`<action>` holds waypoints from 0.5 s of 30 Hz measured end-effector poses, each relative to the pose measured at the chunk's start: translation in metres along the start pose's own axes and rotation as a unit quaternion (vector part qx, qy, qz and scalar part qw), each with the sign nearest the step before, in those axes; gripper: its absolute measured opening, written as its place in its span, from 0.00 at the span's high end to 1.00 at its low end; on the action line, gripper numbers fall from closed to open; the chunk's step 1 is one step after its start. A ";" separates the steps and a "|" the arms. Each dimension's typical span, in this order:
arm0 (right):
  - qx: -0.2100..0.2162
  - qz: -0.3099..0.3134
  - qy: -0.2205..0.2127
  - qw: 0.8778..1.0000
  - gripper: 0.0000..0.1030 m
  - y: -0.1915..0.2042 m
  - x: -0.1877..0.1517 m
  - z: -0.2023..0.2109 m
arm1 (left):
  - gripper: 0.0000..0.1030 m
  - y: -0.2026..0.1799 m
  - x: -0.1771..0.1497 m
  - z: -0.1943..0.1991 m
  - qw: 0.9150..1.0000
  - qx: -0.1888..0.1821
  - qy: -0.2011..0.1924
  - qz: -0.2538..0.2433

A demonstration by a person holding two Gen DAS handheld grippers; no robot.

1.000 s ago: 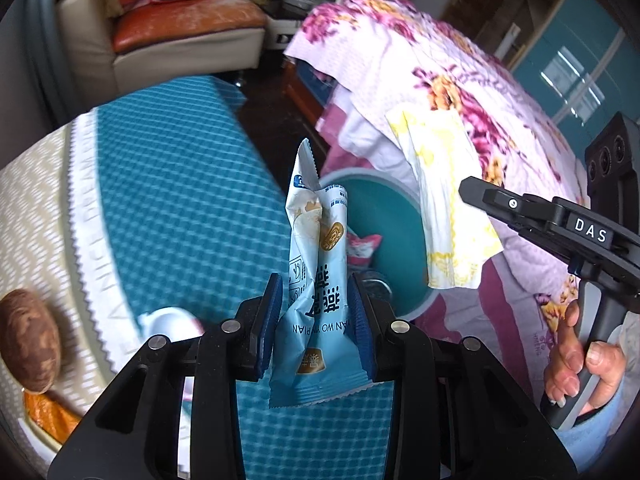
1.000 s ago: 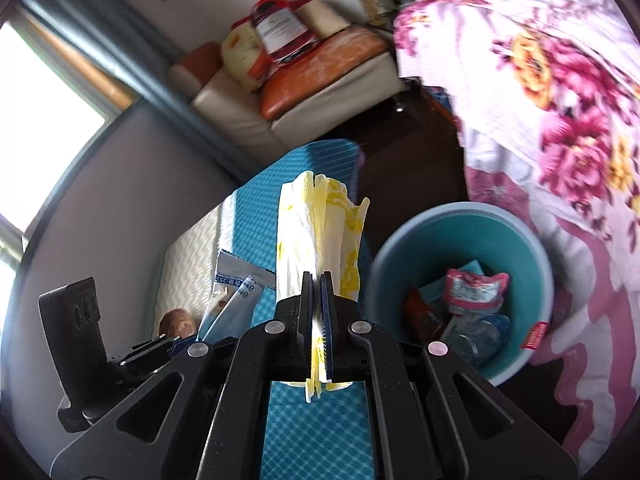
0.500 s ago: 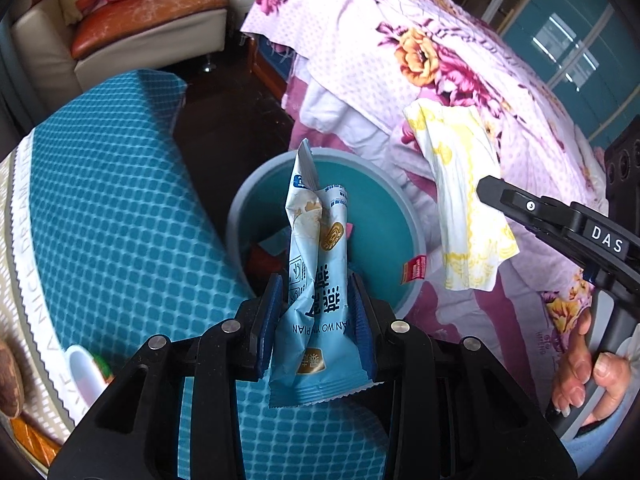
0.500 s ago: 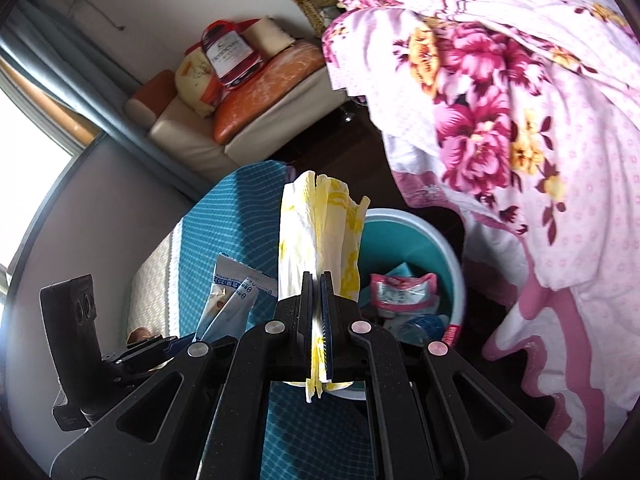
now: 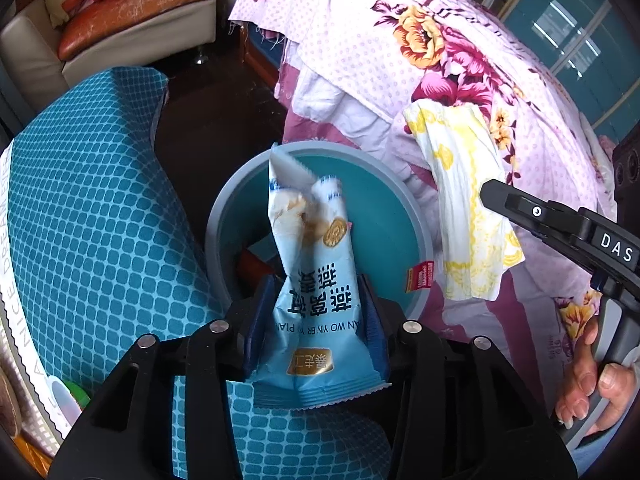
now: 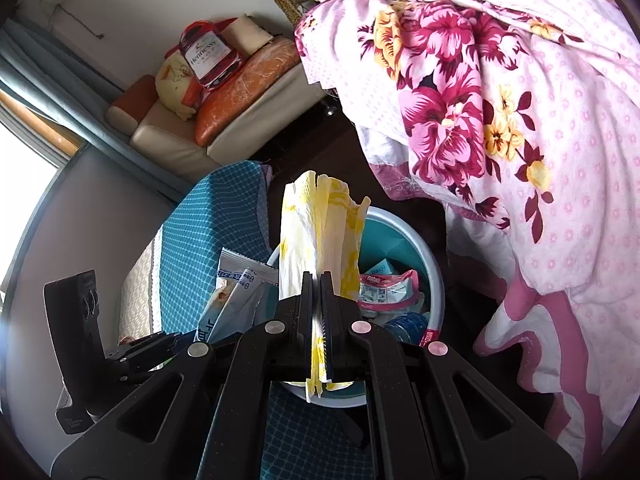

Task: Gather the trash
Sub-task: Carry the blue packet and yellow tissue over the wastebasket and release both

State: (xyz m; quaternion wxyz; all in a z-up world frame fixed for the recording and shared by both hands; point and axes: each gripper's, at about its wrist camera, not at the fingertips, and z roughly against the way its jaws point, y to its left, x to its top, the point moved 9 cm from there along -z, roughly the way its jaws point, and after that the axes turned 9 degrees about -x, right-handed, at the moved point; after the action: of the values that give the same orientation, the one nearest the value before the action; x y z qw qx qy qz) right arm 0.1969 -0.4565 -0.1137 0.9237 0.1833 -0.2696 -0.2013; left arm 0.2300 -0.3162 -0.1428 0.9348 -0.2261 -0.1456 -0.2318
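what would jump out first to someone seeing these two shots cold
First, the two pieces of trash held up close to the cameras: a light blue snack wrapper clamped in the left gripper, and a crumpled yellow-and-white napkin pinched in the right gripper. Both hang over a teal bin on the dark floor, already holding wrappers. Behind it, a pink floral quilt fills the right side.

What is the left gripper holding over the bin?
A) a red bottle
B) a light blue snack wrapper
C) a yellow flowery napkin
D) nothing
B: the left gripper has its fingers closed on a light blue snack wrapper above the teal bin; the yellow-patterned napkin is in the right gripper.
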 end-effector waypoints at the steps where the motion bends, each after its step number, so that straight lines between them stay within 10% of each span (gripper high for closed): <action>1: -0.001 0.000 0.000 1.000 0.96 0.000 0.000 0.000 | 0.47 0.001 0.001 0.000 1.000 0.001 -0.002 0.000; 5: -0.006 -0.002 0.004 1.000 0.96 -0.001 -0.001 -0.004 | 0.18 0.008 0.006 0.005 1.000 0.018 -0.019 0.004; 15: -0.013 0.005 0.014 1.000 0.96 0.009 -0.002 -0.017 | 0.13 0.032 -0.008 0.018 0.999 0.019 -0.018 0.038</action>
State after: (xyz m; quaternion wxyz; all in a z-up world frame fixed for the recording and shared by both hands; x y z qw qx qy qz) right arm 0.2073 -0.4444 -0.1237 0.9308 0.1726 -0.2547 -0.1974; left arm 0.2359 -0.2793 -0.1423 0.9444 -0.2173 -0.1579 -0.1894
